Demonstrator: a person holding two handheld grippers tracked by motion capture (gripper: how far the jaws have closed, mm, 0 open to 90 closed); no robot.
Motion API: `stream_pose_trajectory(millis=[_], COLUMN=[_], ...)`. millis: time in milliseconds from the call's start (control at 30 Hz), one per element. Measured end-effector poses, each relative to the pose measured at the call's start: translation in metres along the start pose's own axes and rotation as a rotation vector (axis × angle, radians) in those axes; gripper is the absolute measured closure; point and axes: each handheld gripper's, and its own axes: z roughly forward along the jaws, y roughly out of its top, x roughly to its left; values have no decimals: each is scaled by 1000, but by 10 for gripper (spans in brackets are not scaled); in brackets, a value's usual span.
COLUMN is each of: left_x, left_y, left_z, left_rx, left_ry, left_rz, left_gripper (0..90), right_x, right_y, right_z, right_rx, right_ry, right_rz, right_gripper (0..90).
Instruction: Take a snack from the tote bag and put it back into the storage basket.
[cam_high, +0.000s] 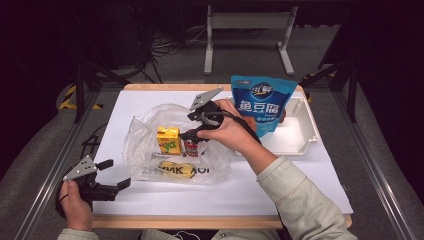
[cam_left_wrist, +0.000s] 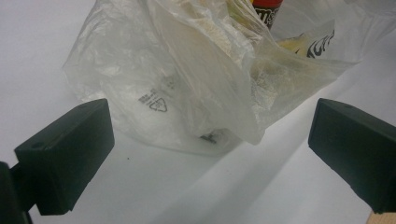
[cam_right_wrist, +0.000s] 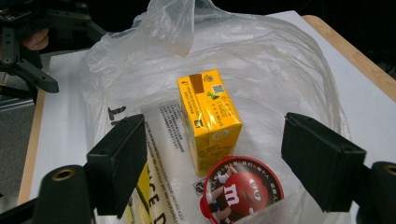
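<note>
A clear plastic bag (cam_high: 145, 135) lies open on the white table top. Inside it stand a yellow drink carton (cam_high: 168, 140) and a red M&M's tub (cam_high: 191, 146), with a flat yellow pack (cam_high: 177, 170) lying nearer me. My right gripper (cam_high: 192, 135) reaches into the bag's mouth. In the right gripper view its jaws (cam_right_wrist: 219, 154) stand open on either side of the tub (cam_right_wrist: 240, 191), apart from it, with the carton (cam_right_wrist: 208, 116) just beyond. My left gripper (cam_high: 116, 173) rests open at the table's front left corner, facing the crumpled bag (cam_left_wrist: 196, 70) with nothing between its jaws (cam_left_wrist: 205, 154).
A blue snack pouch (cam_high: 261, 102) stands upright in a white tray (cam_high: 300, 135) at the back right, just behind my right hand. The table's wooden front edge (cam_high: 200, 221) runs close to my left gripper. Bare white surface lies in front of the bag.
</note>
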Motion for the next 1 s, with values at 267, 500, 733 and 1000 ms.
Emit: stream_pose_trajectory(millis=[267, 500, 733, 1000], left_x=[0, 1, 1, 1], left_y=[0, 1, 1, 1], left_z=[0, 1, 1, 1], left_rx=[-2, -2, -4, -4], left_ry=[-1, -5, -3, -2], left_rz=[-1, 1, 3, 2], left_gripper=[9, 9, 9, 9], right_x=[-3, -4, -8, -7], right_y=[2, 3, 1, -1], right_z=[20, 36, 48, 65], right_rx=[42, 71, 95, 124], right_ry=[6, 9, 9, 16], right_rz=[-1, -10, -15, -23], right_gripper=[207, 195, 192, 192])
